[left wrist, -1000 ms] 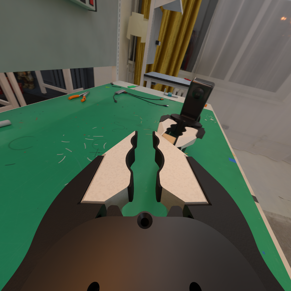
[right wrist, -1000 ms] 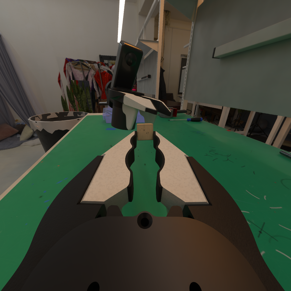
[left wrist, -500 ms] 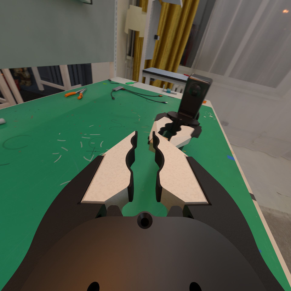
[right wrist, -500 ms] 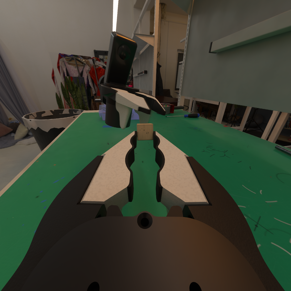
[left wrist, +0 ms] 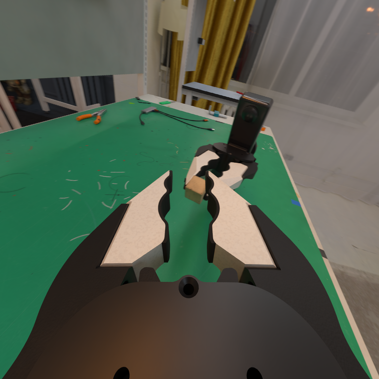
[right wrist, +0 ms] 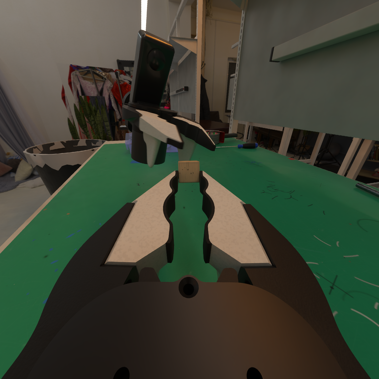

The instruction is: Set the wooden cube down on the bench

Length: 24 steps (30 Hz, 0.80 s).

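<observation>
The left gripper now sits much nearer the right gripper than a second ago, when the two were well apart along the bench's long edge; its right fingertip now overlaps the wooden cube in its own view. In the right wrist view the left gripper looms larger and closer above the wooden cube. The left gripper's jaws stand wider apart than before.
</observation>
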Each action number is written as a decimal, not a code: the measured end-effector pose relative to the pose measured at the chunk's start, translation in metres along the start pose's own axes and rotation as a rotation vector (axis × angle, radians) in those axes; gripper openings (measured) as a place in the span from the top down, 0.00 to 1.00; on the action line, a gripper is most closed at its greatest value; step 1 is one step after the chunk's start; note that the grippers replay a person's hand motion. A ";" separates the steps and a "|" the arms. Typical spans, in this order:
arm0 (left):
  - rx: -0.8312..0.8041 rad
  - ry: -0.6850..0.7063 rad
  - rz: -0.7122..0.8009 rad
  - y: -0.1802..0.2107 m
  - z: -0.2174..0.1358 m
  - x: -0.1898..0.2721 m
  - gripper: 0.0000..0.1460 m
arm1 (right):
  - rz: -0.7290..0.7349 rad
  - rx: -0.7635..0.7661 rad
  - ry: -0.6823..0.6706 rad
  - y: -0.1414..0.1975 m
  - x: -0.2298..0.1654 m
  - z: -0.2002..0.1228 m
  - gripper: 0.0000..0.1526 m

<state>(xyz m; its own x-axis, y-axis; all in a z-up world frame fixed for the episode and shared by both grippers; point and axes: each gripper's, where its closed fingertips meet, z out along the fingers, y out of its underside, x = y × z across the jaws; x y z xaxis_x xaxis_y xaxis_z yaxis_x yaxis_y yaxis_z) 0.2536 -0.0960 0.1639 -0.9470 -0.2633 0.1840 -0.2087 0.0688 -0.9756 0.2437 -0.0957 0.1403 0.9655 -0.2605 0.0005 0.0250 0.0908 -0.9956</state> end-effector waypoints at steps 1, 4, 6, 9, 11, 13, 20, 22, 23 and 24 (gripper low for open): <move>-0.005 0.024 0.000 0.001 0.002 0.005 0.75 | 0.001 -0.003 0.002 0.001 0.000 0.000 0.87; -0.024 -0.002 0.006 0.003 0.004 0.002 0.74 | 0.000 -0.004 0.003 0.001 0.000 0.001 0.87; -0.043 -0.133 0.004 0.005 0.000 -0.017 0.88 | 0.004 0.018 -0.014 -0.002 -0.002 -0.001 0.87; -0.013 -0.089 -0.042 0.002 -0.004 -0.017 0.88 | -0.013 0.005 -0.006 -0.002 -0.001 0.000 0.87; -0.002 -0.029 -0.020 0.000 -0.002 -0.006 0.82 | 0.000 -0.006 0.003 0.001 0.001 0.000 0.87; -0.008 0.031 -0.009 0.000 0.002 0.006 0.74 | 0.005 -0.011 0.007 0.002 0.001 0.001 0.87; -0.022 -0.120 -0.030 0.002 -0.005 -0.020 0.92 | -0.011 -0.007 0.005 0.000 0.000 0.001 0.87; -0.015 -0.062 -0.011 0.001 -0.003 -0.011 0.85 | 0.003 -0.027 0.016 0.004 0.003 0.001 0.87; -0.018 -0.029 0.003 0.001 -0.001 -0.004 0.80 | 0.010 -0.037 0.023 0.006 0.004 0.002 0.87; -0.018 0.000 0.014 0.002 0.002 0.002 0.76 | 0.014 -0.045 0.027 0.007 0.005 0.002 0.87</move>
<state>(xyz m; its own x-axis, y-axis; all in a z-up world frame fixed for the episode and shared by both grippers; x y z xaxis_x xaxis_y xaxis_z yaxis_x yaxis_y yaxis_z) 0.2517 -0.0982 0.1624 -0.9499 -0.2621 0.1702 -0.1996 0.0898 -0.9758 0.2492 -0.0944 0.1336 0.9582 -0.2858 -0.0152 -0.0006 0.0512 -0.9987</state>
